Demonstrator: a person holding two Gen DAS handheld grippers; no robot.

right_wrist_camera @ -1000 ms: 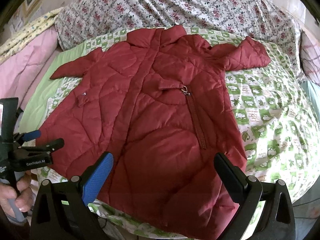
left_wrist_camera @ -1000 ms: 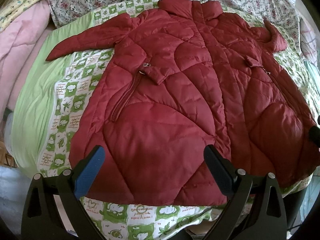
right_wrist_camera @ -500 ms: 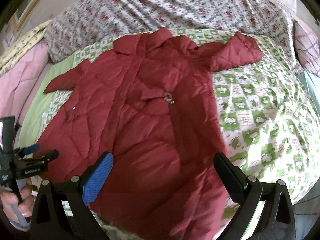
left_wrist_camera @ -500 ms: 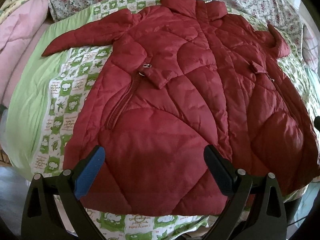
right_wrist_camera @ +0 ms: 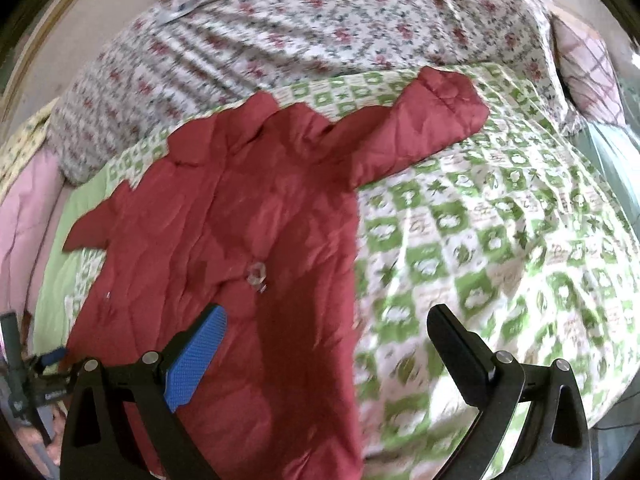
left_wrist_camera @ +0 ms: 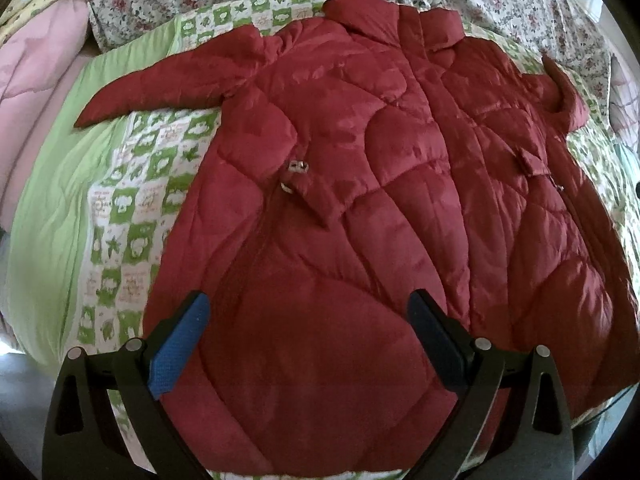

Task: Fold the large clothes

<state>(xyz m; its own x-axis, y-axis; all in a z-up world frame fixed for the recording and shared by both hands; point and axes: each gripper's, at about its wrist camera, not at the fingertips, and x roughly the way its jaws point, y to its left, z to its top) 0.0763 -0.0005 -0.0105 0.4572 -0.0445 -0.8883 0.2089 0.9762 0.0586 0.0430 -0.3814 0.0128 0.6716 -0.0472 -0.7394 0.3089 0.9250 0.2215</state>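
A large dark red quilted coat (left_wrist_camera: 380,208) lies spread flat, front up, on a bed, collar at the far end and both sleeves out to the sides. My left gripper (left_wrist_camera: 308,320) hovers open over the coat's lower left front, nothing between its fingers. In the right wrist view the same coat (right_wrist_camera: 248,240) fills the left half, its right sleeve (right_wrist_camera: 420,128) stretched toward the far right. My right gripper (right_wrist_camera: 328,340) is open above the coat's right side edge, holding nothing. The left gripper (right_wrist_camera: 44,372) shows small at that view's lower left edge.
The bed wears a green and white checked cover (right_wrist_camera: 500,240), with a plain light green strip (left_wrist_camera: 48,208) on the left. A floral quilt (right_wrist_camera: 320,28) lies across the head end. Pink bedding (left_wrist_camera: 36,60) is piled at far left. A checked pillow (right_wrist_camera: 588,60) sits far right.
Both grippers have moved forward toward the coat. The right gripper has also swung right, so more of the checked cover and the right sleeve show. Both stay open.
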